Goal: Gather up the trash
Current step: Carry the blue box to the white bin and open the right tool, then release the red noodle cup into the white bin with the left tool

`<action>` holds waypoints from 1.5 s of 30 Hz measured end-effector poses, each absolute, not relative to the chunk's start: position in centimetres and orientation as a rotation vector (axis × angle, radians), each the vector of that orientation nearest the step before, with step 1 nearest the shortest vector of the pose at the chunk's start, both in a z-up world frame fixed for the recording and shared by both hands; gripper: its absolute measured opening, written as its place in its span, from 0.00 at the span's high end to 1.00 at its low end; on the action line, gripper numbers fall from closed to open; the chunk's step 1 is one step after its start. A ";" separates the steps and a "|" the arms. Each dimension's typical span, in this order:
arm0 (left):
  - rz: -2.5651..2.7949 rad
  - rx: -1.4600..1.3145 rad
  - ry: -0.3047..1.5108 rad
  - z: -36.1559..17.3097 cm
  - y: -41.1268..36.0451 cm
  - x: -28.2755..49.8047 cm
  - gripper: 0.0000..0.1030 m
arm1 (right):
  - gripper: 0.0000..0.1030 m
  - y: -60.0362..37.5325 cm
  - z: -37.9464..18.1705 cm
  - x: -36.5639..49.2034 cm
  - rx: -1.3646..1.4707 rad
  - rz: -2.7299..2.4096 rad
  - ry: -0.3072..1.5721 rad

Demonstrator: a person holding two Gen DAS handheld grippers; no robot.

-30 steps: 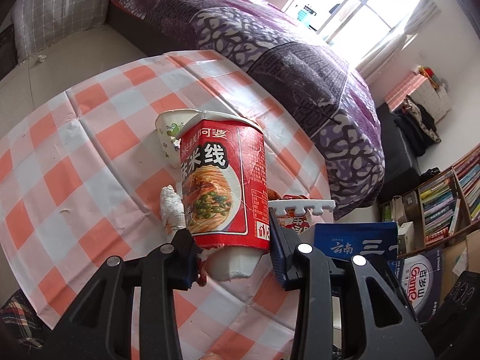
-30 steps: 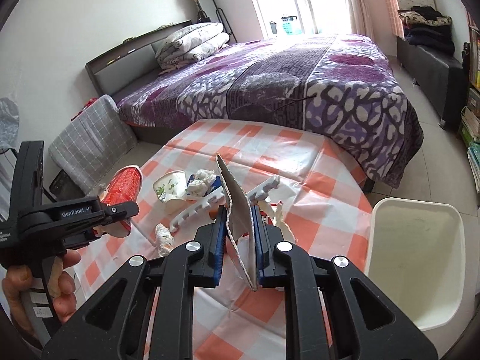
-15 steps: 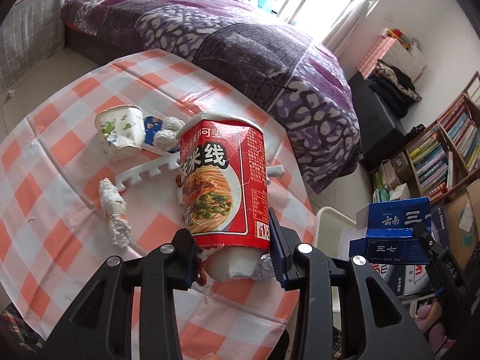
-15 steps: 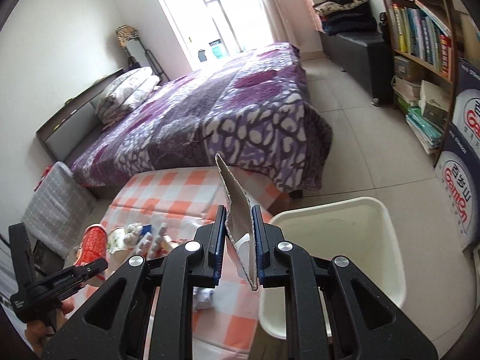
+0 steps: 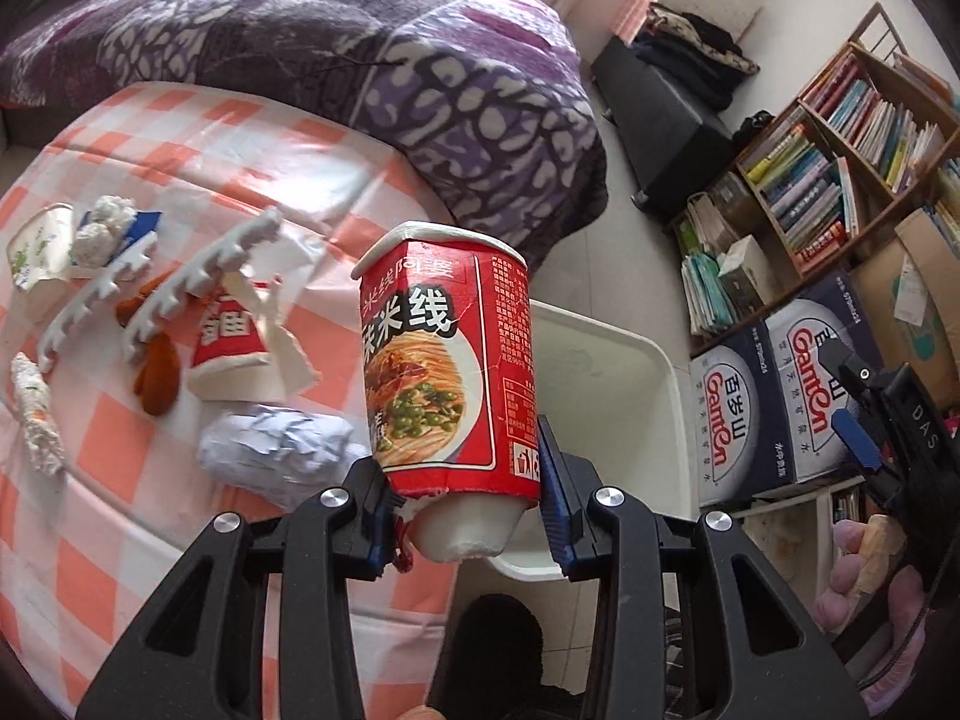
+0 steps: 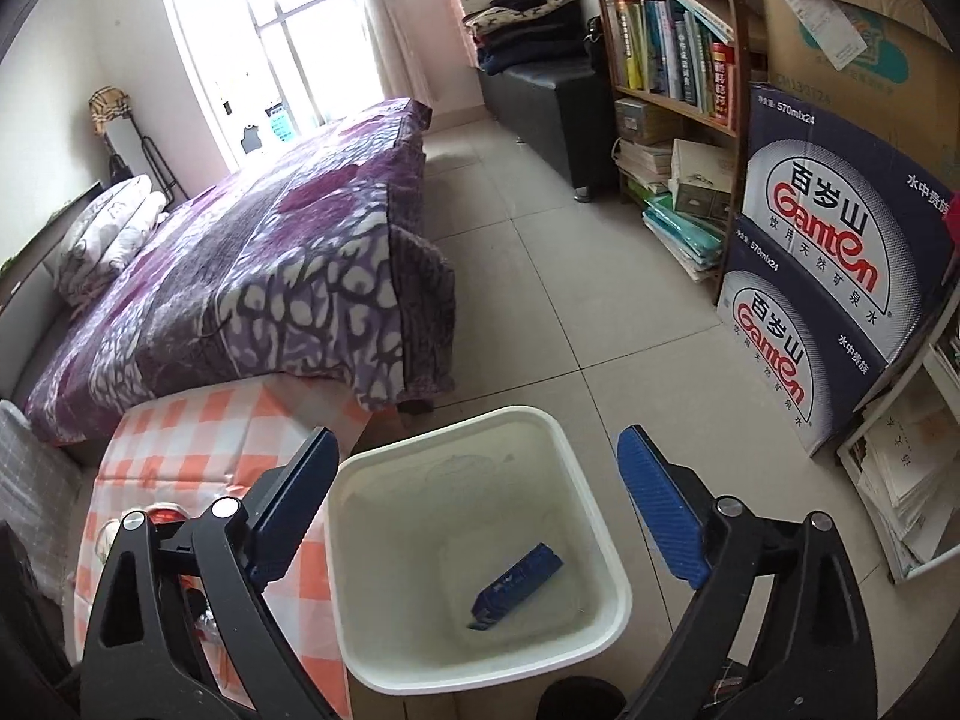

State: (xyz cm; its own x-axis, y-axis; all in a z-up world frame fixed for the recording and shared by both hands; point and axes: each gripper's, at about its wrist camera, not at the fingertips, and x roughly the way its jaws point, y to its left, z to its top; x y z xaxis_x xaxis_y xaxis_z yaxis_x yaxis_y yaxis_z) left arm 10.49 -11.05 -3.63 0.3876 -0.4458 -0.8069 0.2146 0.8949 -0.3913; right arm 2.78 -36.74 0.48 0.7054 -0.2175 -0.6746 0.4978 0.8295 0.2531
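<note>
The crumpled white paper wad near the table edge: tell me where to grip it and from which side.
Grip the crumpled paper wad across its narrow middle, coming down from above. It lies flat on the checked tablecloth as a long, soft lump, so jaws set across its short width should close on it. The torn red cup piece sits close behind, so stay on the near side.

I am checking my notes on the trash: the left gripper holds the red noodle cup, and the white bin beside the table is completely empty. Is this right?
Not quite. The white bin is not empty: the right wrist view shows a blue box lying at its bottom. The rest stands: the left gripper holds the red noodle cup, and the bin is beside the table.
</note>
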 end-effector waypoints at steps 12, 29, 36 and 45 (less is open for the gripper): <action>-0.603 -0.201 1.194 -4.5 -21.7 10.2 0.62 | 0.11 -41.5 0.1 1.6 0.598 -0.475 0.649; -0.511 -0.088 1.115 -3.0 -18.9 11.7 0.37 | 0.08 -38.9 0.5 2.5 0.535 -0.480 0.624; -0.414 -0.013 1.053 -2.8 -14.7 11.8 0.34 | 0.07 -34.7 0.1 4.6 0.412 -0.436 0.670; -0.226 -0.015 1.030 -4.0 -7.2 12.6 0.34 | 0.07 -28.4 -0.9 7.8 0.280 -0.343 0.746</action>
State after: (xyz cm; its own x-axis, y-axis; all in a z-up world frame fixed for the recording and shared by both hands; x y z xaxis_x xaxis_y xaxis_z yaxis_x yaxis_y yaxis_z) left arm 12.57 -7.15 -3.97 0.4939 -0.1932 -0.8478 0.1794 0.9767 -0.1181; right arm 7.83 -28.41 -0.92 0.6834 -0.2036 -0.7011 0.3997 0.9080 0.1259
